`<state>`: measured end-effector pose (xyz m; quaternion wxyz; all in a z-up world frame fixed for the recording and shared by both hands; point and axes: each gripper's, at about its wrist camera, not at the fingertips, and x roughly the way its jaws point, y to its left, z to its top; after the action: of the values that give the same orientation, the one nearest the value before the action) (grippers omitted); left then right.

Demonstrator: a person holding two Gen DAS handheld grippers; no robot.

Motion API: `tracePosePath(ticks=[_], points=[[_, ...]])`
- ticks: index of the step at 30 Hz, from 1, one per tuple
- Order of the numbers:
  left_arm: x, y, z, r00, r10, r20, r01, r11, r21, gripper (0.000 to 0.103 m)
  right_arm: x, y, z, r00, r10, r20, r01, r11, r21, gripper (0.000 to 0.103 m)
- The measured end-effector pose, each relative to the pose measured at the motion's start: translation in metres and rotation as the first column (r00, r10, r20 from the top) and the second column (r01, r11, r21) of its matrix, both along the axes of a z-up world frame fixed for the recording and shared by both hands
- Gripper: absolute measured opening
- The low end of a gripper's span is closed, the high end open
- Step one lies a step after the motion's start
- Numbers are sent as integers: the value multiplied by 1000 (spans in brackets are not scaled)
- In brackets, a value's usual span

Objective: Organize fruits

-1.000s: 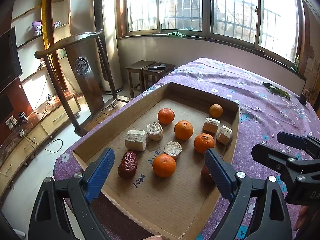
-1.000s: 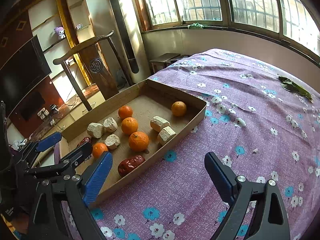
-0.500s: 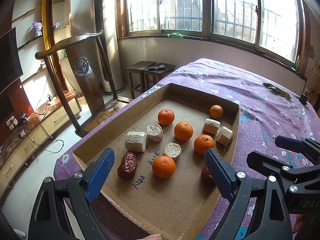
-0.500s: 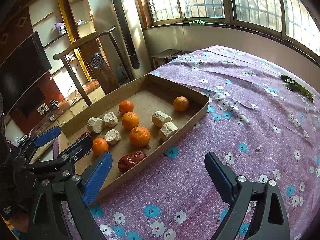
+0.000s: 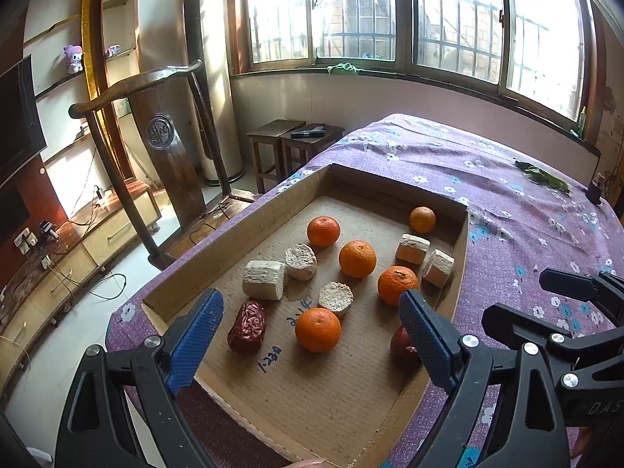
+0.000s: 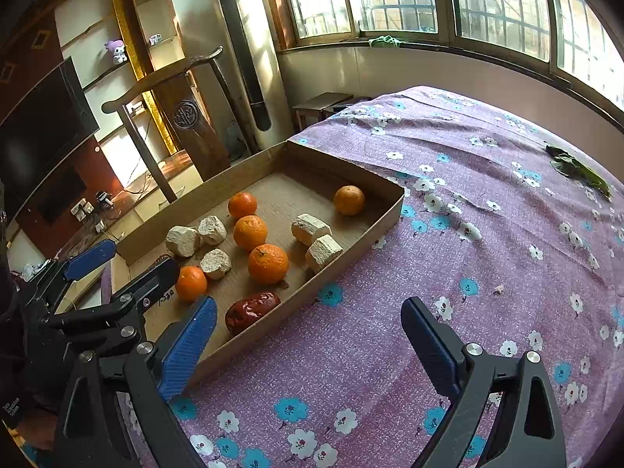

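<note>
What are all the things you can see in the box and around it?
oranges: five, orange, spread inside the box
pale chunks: five, whitish, in the box among the oranges
red dates: two, dark red, near end of the box
cardboard box: one, brown, shallow, on the cloth
flowered cloth: one, purple, covering the table
green leaves: one small bunch, on the cloth's far side
left gripper: blue pads, open, above the box
right gripper: blue pads, open, over the box edge and cloth

Blue handwritten marks stood on the floor of the cardboard tray (image 5: 331, 397), near the nearest orange (image 5: 318, 329); they could not be read. Letters "DAS" showed on the right gripper (image 5: 561, 300).
</note>
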<state>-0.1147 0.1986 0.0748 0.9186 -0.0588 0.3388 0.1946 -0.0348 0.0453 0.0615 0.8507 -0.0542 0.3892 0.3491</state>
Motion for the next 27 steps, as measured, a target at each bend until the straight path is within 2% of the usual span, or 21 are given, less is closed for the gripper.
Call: tracePosePath(ticks=[27], points=[[7, 4, -8, 1000, 13, -17, -13, 1000, -1, 91, 4, 8, -9, 1000, 12, -29, -12, 1000, -24, 99]])
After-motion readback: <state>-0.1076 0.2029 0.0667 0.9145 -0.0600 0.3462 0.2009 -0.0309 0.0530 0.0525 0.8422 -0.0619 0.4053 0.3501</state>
